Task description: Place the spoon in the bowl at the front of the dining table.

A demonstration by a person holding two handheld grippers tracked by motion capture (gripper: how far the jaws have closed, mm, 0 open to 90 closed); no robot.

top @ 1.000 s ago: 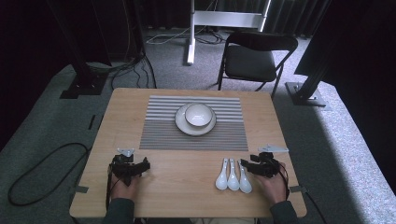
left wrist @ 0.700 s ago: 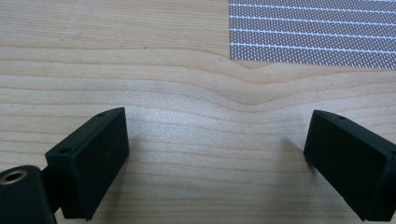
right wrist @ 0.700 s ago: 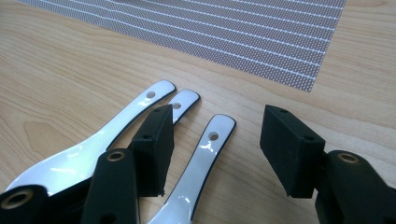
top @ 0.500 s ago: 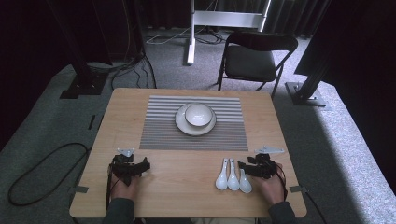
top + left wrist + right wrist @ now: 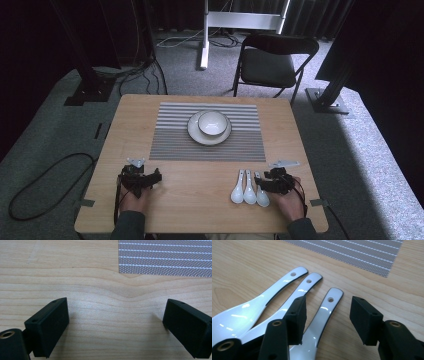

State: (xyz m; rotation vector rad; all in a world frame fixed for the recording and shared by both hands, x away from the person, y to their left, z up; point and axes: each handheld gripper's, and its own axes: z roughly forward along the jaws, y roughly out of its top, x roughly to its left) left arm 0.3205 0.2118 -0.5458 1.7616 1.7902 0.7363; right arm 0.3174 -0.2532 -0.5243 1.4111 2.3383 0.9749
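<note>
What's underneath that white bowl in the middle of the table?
The white bowl sits on a white plate, which rests on a striped grey placemat. The plate's centre is covered by the bowl.

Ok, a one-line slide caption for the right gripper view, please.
Right gripper straddles the handle of the nearest of three white spoons, jaws not yet gripping it.

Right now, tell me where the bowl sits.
High view: the bowl sits on a plate at the striped placemat's centre, far from both grippers.
</note>
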